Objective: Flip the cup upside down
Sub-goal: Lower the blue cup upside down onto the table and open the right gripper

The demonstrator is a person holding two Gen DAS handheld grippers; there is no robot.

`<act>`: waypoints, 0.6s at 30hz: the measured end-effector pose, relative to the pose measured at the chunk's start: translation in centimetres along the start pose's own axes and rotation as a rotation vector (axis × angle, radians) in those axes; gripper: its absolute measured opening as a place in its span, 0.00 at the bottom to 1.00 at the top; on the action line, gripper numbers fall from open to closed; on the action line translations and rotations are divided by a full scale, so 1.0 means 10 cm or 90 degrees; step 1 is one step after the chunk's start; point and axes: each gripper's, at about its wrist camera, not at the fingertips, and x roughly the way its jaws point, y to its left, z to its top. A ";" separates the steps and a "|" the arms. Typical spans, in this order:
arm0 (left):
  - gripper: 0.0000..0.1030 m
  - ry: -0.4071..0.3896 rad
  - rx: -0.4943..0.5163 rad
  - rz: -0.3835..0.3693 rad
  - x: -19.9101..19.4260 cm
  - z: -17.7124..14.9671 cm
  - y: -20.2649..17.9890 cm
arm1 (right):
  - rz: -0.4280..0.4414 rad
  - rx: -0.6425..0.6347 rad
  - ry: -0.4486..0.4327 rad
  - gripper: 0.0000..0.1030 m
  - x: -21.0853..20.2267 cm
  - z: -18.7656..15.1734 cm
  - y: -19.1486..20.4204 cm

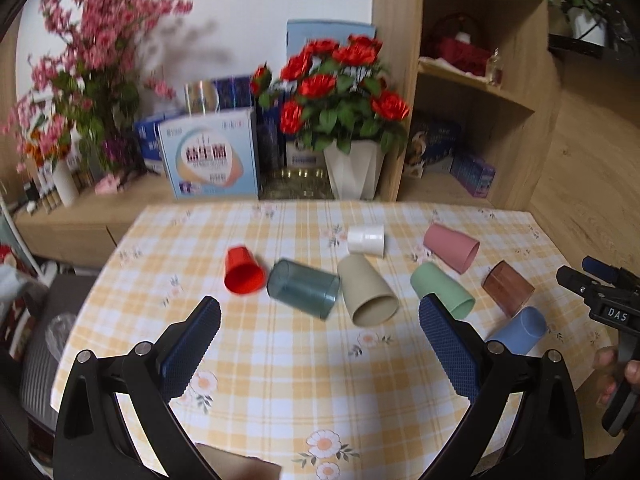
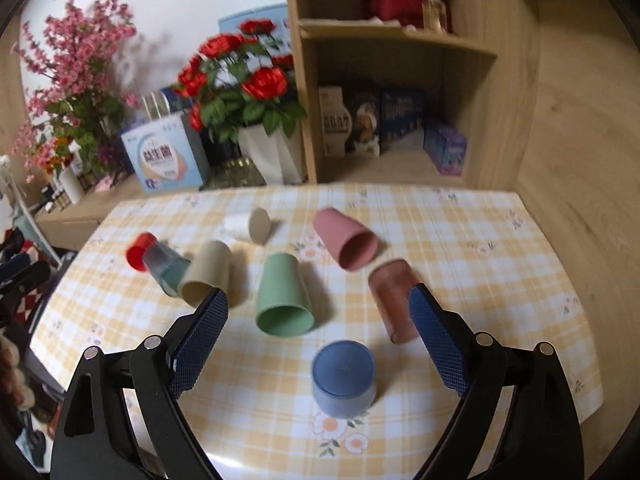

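Several plastic cups lie on their sides on the yellow checked tablecloth (image 1: 280,360): red (image 1: 242,272), clear teal (image 1: 302,287), beige (image 1: 368,292), white (image 1: 366,240), green (image 1: 440,287), pink (image 1: 451,247) and clear brown (image 1: 507,286). A blue cup (image 2: 344,376) stands upside down near the front. My left gripper (image 1: 320,320) is open and empty above the table, short of the teal and beige cups. My right gripper (image 2: 318,316) is open and empty, just behind the blue cup, with the green cup (image 2: 284,296) between its fingers' line.
Behind the table stand a low cabinet (image 1: 92,216) with boxes, a white vase of red roses (image 1: 352,168) and pink blossom branches (image 1: 92,68). A wooden shelf unit (image 1: 472,92) rises at the right back. The right gripper shows at the right edge of the left wrist view (image 1: 600,292).
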 end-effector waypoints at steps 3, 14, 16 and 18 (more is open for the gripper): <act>0.94 -0.035 0.000 -0.002 -0.16 0.03 -0.02 | 0.002 -0.006 -0.022 0.86 -0.14 0.02 0.10; 0.94 -0.061 0.005 -0.002 -0.29 0.00 -0.06 | 0.007 -0.010 -0.047 0.86 -0.29 -0.03 0.26; 0.94 -0.060 0.005 -0.002 -0.29 -0.02 -0.06 | 0.007 -0.010 -0.046 0.86 -0.29 -0.04 0.27; 0.94 -0.058 0.007 -0.002 -0.29 -0.03 -0.07 | 0.007 -0.010 -0.047 0.86 -0.29 -0.04 0.27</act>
